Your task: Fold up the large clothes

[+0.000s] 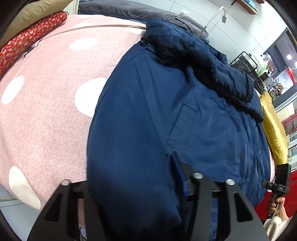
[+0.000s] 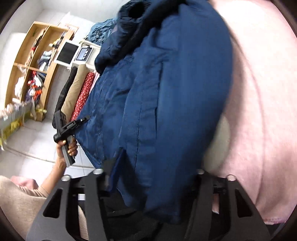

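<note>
A large navy blue jacket (image 1: 167, 111) lies spread on a pink bedspread with white dots (image 1: 46, 92); its hood is bunched at the far end. It also fills the right wrist view (image 2: 167, 92). My left gripper (image 1: 133, 183) has its jaws wide apart, with the jacket's near hem draped between them. My right gripper (image 2: 148, 176) also has its jaws wide apart, with the jacket's edge lying between them. The right gripper shows at the left view's right edge (image 1: 278, 185), and the left gripper shows in the right view (image 2: 68, 126), held in a hand.
A red floral cloth (image 1: 27, 42) and a tan one lie along the bed's far left edge. A gold cloth (image 1: 272, 126) lies at the right. Grey bedding (image 1: 120, 9) lies behind. A wooden shelf (image 2: 33, 70) full of items stands by a white tiled floor (image 2: 33, 144).
</note>
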`<state>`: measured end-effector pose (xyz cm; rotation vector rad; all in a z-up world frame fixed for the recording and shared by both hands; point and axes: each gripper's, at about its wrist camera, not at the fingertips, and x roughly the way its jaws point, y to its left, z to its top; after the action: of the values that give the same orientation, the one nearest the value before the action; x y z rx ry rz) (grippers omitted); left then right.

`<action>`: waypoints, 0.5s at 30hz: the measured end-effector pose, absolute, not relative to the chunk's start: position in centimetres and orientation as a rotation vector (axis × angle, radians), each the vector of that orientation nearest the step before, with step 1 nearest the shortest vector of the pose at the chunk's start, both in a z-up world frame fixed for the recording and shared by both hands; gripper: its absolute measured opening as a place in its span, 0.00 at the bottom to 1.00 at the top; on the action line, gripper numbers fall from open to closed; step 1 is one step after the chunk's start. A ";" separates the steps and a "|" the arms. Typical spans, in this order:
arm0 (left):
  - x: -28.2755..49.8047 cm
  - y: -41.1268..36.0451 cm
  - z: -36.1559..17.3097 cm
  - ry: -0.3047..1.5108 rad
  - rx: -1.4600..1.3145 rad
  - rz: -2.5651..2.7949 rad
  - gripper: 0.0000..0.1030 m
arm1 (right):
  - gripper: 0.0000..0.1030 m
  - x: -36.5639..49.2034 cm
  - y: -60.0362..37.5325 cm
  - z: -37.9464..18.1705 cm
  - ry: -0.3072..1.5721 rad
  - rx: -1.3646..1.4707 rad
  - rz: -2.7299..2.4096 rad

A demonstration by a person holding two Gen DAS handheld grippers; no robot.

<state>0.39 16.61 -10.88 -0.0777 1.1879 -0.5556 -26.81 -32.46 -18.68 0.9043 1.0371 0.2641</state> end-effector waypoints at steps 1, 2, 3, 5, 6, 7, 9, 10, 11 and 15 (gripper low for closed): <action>0.2 16.5 -10.5 1.182 -0.069 -0.562 0.35 | 0.31 -27.1 -32.7 -18.6 1.036 0.914 0.253; -0.2 16.2 -9.8 1.166 -0.050 -0.576 0.30 | 0.25 -27.1 -32.9 -18.6 1.033 0.923 0.254; -0.5 16.1 -9.3 1.155 -0.040 -0.589 0.24 | 0.22 -27.3 -33.1 -18.2 1.026 0.930 0.265; -1.5 15.9 -7.7 1.122 -0.014 -0.656 0.21 | 0.18 -27.5 -33.5 -16.8 0.978 0.955 0.316; -1.9 15.9 -7.2 1.111 -0.003 -0.682 0.20 | 0.17 -27.6 -33.6 -15.9 0.954 0.948 0.339; -2.5 15.9 -6.6 1.099 0.013 -0.713 0.19 | 0.17 -27.7 -33.8 -15.3 0.942 0.938 0.352; -4.2 15.9 -5.3 1.080 0.077 -0.793 0.19 | 0.16 -28.2 -34.3 -13.8 0.934 0.915 0.384; -5.4 16.1 -4.8 1.084 0.114 -0.846 0.19 | 0.16 -28.5 -34.5 -13.4 0.937 0.905 0.394; -6.3 16.2 -4.6 1.087 0.134 -0.872 0.19 | 0.15 -29.2 -34.8 -12.9 0.948 0.892 0.407; -10.1 17.7 -4.9 1.161 0.162 -0.956 0.20 | 0.15 -33.1 -36.8 -11.5 0.966 0.923 0.454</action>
<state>-10.11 17.74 -4.87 0.1619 1.1605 -0.9562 -33.07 -36.76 -11.53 0.9230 0.9657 0.4543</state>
